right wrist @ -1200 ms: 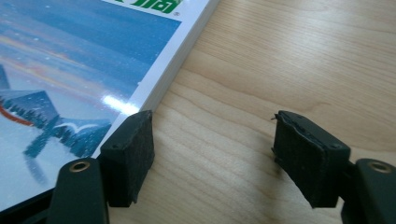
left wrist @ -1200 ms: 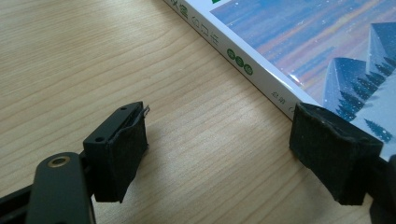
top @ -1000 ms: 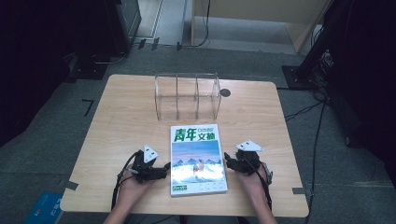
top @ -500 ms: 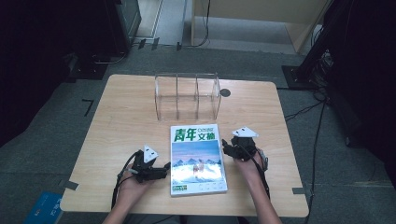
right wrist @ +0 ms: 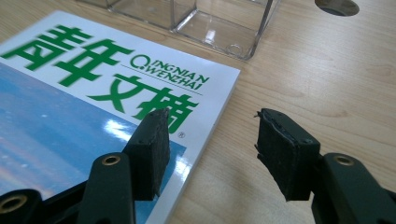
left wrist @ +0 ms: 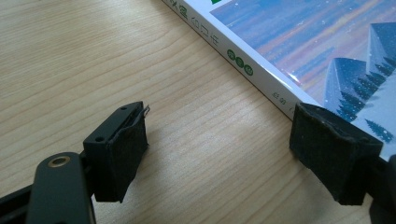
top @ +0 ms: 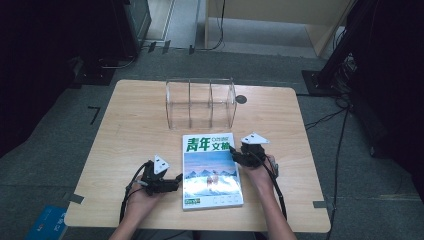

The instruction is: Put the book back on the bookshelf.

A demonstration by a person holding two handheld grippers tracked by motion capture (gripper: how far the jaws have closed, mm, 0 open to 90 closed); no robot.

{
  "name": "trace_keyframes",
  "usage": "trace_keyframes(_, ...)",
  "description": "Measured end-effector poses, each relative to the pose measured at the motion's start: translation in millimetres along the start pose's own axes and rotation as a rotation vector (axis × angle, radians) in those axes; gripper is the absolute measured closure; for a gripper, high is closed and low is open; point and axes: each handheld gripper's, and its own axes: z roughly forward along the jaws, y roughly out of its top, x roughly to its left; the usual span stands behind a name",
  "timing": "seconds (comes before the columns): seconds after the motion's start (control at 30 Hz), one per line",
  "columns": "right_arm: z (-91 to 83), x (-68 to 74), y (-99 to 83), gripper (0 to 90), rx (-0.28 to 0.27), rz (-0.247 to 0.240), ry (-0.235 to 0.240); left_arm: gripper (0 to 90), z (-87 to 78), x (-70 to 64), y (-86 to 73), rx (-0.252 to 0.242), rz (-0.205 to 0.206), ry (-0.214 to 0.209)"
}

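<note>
- A glossy magazine with green characters over a blue mountain-and-sky cover (top: 211,170) lies flat on the light wooden tabletop (top: 130,130), near the person's edge and roughly at its middle.
- The left tool (top: 176,181) rests low at the magazine's left edge, toward the lower half of the cover. In the left gripper view its jaws are spread wide: one black pad (left wrist: 122,149) stands over bare wood, and the other (left wrist: 334,149) overlaps the magazine's spine edge. Whether that pad presses on the cover cannot be told. Nothing is clamped between them.
- The right tool (top: 233,152) sits at the magazine's upper right corner, beside the green title. In the right gripper view its jaws are apart: one pad (right wrist: 152,149) hovers over the cover by the last green character, and the other (right wrist: 282,149) is over the wood just past the magazine's edge. The corner lies between them, not pinched.
- A clear plastic rack with upright dividers (top: 201,102) stands just beyond the magazine's top edge, close to it; whether they touch cannot be told.
- A small round dark hole (top: 241,99) marks the tabletop beside the rack's right end.
</note>
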Motion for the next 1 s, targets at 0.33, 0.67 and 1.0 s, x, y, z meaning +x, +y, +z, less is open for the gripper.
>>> trace_keyframes(0.33,33.0,-8.8,22.8,45.8,0.035,0.086,0.114,19.5,1.0,0.5,0.7,-0.003,-0.002,-0.002)
trace_keyframes(0.67,46.6,-23.6,22.3,43.8,-0.032,0.141,0.061,21.6,-9.8,-8.6,1.8,-0.033,0.021,-0.028)
trace_keyframes(1.0,61.2,-21.6,38.0,41.6,0.021,0.138,0.119,11.6,-26.9,-34.2,-1.6,-0.068,-0.016,-0.157)
